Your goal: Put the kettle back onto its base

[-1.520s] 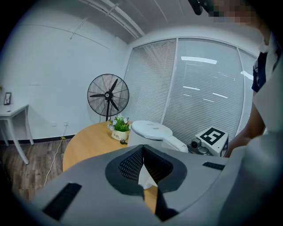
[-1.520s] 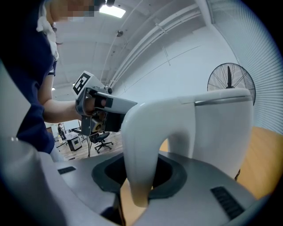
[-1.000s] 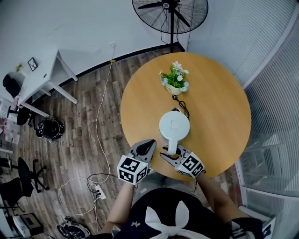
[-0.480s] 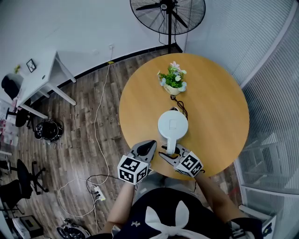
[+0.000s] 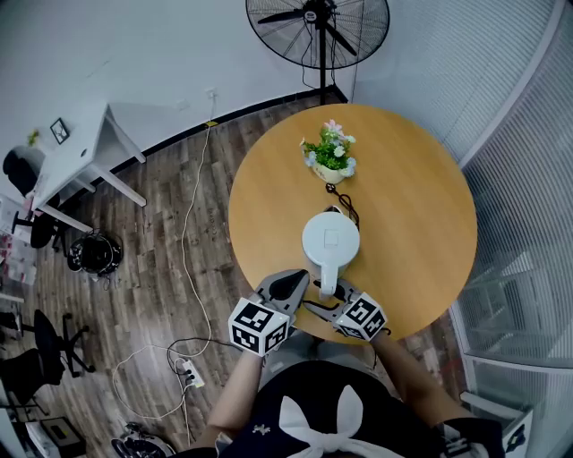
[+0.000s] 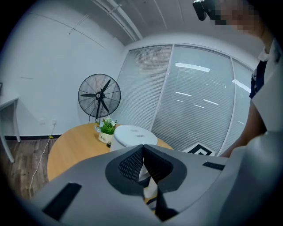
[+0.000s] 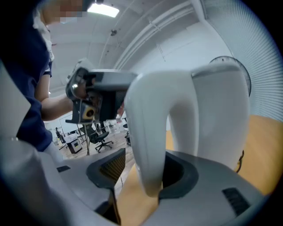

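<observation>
Your right gripper's (image 5: 324, 297) fingers have just been opening and are now standing wide around the kettle's handle (image 7: 148, 132), not clamping it. The kettle (image 5: 331, 240) is standing upright on the table (image 5: 421, 206), between the table's middle and its near edge. Your left gripper (image 5: 288, 284) is hovering at the near edge just beside the handle, fingers pressed together on nothing.

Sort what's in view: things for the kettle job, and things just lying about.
Job: kettle, standing on the table; right gripper, jaws just opening with the handle between them; cord.
Lying about: plant; fan; side desk; left gripper, shut, empty.
</observation>
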{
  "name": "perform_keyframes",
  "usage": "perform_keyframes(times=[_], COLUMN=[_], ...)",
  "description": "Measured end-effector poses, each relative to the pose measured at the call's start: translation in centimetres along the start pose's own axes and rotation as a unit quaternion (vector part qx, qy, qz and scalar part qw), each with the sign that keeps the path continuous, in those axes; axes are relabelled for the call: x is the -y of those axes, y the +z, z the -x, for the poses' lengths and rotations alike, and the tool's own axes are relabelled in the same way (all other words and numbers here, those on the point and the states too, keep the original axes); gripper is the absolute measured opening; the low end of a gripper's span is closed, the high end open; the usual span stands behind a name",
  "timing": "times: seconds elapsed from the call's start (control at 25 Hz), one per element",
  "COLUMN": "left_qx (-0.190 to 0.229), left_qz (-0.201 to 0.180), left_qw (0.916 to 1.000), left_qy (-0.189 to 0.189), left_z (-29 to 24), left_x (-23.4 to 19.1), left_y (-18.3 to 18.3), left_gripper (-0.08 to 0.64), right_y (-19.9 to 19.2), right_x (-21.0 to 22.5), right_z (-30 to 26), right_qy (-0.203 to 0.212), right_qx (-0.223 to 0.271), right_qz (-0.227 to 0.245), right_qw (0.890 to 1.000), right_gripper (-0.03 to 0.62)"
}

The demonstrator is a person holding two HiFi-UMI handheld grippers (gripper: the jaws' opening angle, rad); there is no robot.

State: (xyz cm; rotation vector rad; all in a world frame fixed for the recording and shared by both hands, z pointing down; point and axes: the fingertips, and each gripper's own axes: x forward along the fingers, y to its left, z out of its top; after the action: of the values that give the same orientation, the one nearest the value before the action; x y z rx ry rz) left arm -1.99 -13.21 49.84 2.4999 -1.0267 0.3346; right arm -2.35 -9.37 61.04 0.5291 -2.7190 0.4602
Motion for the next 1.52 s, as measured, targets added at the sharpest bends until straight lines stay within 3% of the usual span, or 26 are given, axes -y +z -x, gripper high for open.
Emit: perform_keyframes(times=[0.24, 0.56, 0.72, 1.0, 1.32, 1.52], left_qx=[-0.013, -0.016, -0.01, 0.008, 0.041, 0.054], left_qz=[-0.03, -0.017, -0.018, -0.03, -0.078, -0.087], left_qw=[0.999, 0.9997, 0.9998, 0.9995, 0.9961, 0.9948], left_qy=[-0.03, -0.007, -0.005, -0.01, 0.004, 0.001], left_z=[-1.3, -0.7, -0.8, -1.2, -0.5, -0.5], left_x=[2.4, 0.7, 0.4, 1.1, 2.9, 3.6], left_y=[-0.2, -0.8, -0.4, 1.4, 4.7, 5.6], left_gripper=[0.025, 0.025, 0.025, 0.025, 0.025, 0.025], right_y=[-1.9, -1.0, 1.6, 7.3, 12.4, 14.6], right_x=[0.7, 0.7, 0.6, 1.6, 1.6, 1.5], right_z=[0.7, 4.8, 7.3, 10.4, 11.2, 11.3], right_qy=[-0.019, -0.048, -0.075, -0.148, -0.181, -0.192], right_qx=[-0.019, -0.005, 0.044, 0.131, 0.151, 0.157], right_qz=[-0.017, -0.02, -0.022, -0.014, 0.017, 0.034], right_qw=[0.999, 0.999, 0.996, 0.98, 0.972, 0.968], right_gripper=[0.219, 0.219, 0.209, 0.095, 0.041, 0.026])
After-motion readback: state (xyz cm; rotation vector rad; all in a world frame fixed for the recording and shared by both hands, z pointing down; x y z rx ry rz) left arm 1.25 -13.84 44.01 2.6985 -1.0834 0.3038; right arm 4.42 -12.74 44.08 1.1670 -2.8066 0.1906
